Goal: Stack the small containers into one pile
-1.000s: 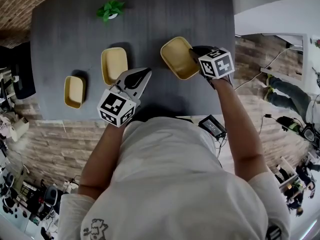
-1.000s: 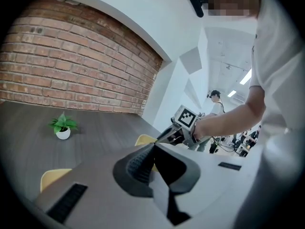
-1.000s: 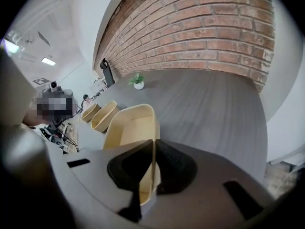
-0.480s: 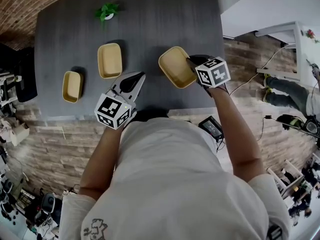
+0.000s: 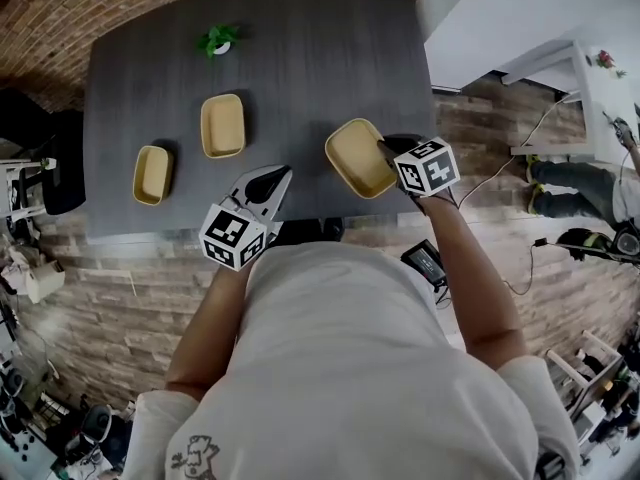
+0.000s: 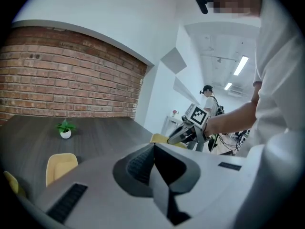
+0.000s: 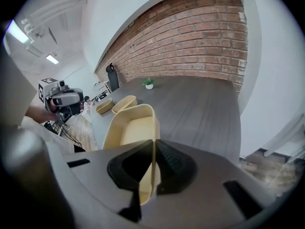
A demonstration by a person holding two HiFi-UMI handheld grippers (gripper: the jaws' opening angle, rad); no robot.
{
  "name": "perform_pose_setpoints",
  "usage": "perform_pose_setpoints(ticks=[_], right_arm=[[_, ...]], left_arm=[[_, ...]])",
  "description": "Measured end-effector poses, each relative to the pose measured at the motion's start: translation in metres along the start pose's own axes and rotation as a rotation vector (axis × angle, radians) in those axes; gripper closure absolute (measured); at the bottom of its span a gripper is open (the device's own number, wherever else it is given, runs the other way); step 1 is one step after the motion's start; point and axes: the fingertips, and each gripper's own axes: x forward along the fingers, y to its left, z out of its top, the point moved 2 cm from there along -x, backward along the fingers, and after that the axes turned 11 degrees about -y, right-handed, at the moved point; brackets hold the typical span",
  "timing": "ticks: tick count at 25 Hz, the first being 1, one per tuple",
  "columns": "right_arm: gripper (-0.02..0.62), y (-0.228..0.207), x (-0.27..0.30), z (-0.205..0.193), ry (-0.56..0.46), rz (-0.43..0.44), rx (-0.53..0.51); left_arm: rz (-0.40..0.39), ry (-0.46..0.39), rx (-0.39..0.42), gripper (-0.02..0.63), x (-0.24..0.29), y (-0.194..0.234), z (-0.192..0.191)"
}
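Containers, yellow, open-topped, three in graded sizes, entered from the largest item down.

Table: dark grey, and all that follows is borne on or held over it.

Largest container: held tilted at the near edge of the table and, as judged, lifted clear of it. Its right-hand rim is clamped edge-on between the closed jaws of the right gripper, as is plainly seen in the right gripper view.

Left gripper: held near the table's front edge, between the largest container and the other two. Its jaws are pressed together and nothing is gripped.

Middle container: set upright on the table, well to the left of the held one.

Smallest container: set upright just beside the middle one, nearer the left edge.

Potted plant: placed at the far side, clear of the work.

Step in hand, as judged — transfer of the largest container toward the other two, with no pile yet begun. For the next move a level set-down is called for, so that the smaller two can be nested inside — the rim to be freed only once the base lies flat.
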Motion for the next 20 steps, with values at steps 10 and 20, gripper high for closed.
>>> perform_pose_setpoints(ticks=[10,20], right_arm=[[0.572,0.019,-0.005,-0.008,-0.024,0.024,0.0],[0.572,0.063,0.027,0.021,-0.047,0.04,-0.02]], left_arm=[[0.031,0.005,0.048,0.595,-0.034,-0.011,0.008],[0.078,-0.005,0.076,0.595,-0.084,0.038,0.018]])
